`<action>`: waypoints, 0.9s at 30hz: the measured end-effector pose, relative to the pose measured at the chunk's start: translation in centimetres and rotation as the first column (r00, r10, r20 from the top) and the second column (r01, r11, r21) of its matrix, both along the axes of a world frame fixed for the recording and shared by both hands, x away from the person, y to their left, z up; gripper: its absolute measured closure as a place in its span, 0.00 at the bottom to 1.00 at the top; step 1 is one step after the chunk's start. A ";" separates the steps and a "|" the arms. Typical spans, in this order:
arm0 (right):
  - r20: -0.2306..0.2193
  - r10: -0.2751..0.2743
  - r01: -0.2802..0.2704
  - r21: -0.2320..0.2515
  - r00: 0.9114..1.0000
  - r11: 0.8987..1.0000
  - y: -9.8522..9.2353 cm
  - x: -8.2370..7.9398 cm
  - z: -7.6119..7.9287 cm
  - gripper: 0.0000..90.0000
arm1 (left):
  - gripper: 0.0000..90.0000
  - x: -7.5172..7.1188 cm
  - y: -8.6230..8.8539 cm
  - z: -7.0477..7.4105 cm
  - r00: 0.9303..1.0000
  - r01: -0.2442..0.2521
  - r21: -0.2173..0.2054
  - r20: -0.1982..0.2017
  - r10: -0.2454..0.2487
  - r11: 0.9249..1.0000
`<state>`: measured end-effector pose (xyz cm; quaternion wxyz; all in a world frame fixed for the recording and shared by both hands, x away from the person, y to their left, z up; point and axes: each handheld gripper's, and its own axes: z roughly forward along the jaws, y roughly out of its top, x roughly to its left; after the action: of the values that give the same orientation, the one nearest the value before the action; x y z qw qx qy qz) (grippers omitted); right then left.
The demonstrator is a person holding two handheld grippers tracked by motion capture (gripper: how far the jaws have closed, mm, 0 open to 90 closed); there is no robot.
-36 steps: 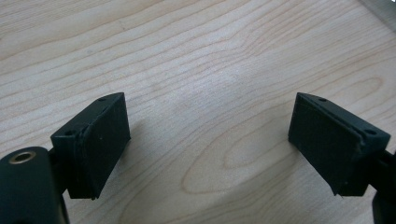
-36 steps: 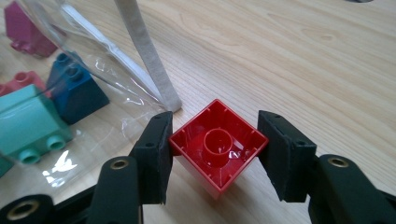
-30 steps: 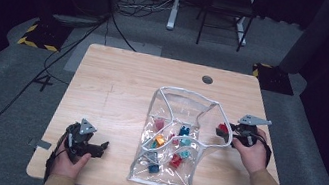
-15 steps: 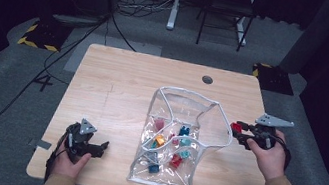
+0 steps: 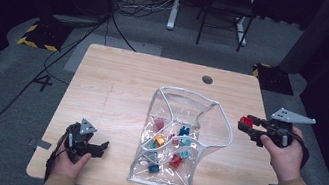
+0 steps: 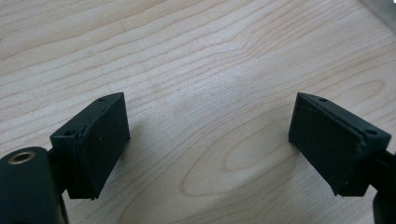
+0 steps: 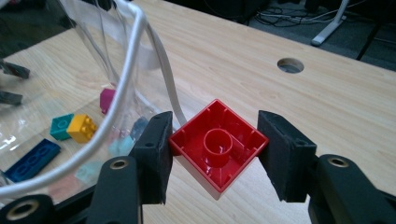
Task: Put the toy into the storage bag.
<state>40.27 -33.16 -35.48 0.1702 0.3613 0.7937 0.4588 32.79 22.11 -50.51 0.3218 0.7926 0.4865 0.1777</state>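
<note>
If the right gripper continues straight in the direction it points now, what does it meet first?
Probably the white-trimmed rim of the clear bag: the right gripper, holding a red brick, points left at it. Depth is unclear; it might pass above.

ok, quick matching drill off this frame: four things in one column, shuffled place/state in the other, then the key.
Things:
1. red block
2. left gripper
3. clear bag
4. yellow block

Places or states:
A. lies inside the bag among other blocks
B. lies flat mid-table, mouth open toward the far edge
C. clamped corner to corner in the right gripper, above the table
D. jaws wide apart, nothing between them, low over bare wood

Pairs: 1-C, 2-D, 3-B, 4-A
</note>
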 end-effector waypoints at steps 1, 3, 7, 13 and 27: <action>0.006 0.002 -0.002 0.004 1.000 1.000 0.0 -0.1 0.5 0.53 | 0.14 0.0 0.0 0.0 1.000 0.001 0.000 0.000 -0.001 1.000; 0.011 0.003 -0.003 0.007 1.000 1.000 0.0 -0.2 1.1 0.53 | 0.14 0.0 0.0 0.0 1.000 0.001 0.000 0.000 -0.001 1.000; 0.027 0.014 -0.015 0.012 1.000 1.000 0.3 -0.4 2.4 0.53 | 0.14 0.0 0.0 0.0 1.000 0.000 0.001 0.000 0.000 1.000; 0.048 0.050 -0.051 0.015 0.998 0.999 1.4 -0.3 3.9 0.53 | 0.14 0.0 0.0 0.0 1.000 0.000 0.001 0.000 0.000 1.000; 0.072 0.141 -0.143 0.026 0.987 0.989 5.6 0.9 6.3 0.53 | 0.14 0.0 0.0 0.0 1.000 0.000 0.001 0.001 0.000 1.000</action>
<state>41.14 -27.53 -29.20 0.1589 0.2902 0.8039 0.4943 32.76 22.11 -50.51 0.3215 0.7926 0.4863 0.1785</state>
